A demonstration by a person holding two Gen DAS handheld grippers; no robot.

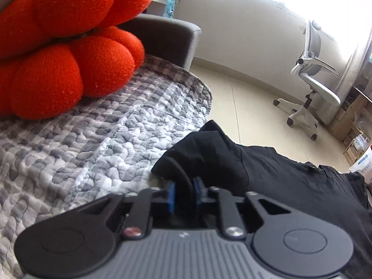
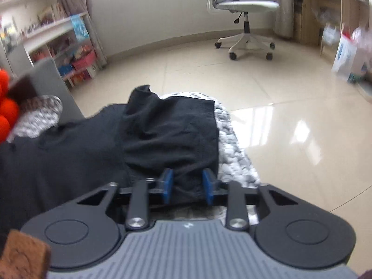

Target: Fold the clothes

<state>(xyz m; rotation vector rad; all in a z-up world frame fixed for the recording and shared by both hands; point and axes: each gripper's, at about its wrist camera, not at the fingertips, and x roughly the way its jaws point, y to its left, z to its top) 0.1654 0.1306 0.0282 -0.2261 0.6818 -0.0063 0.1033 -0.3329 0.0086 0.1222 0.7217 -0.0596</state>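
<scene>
Clamping black cloth, both sets of jaws are seen shut on the black garment (image 1: 279,186): the left gripper (image 1: 183,194) pinches a fold at its 12 o'clock, the right gripper (image 2: 187,186) a thicker bunch. The garment lies on the grey quilted cover (image 1: 93,151), its long axis running between the grippers. For a neat fold, both corners should be carried together, level and taut. An orange cushion (image 1: 69,46) sits at 10 o'clock.
</scene>
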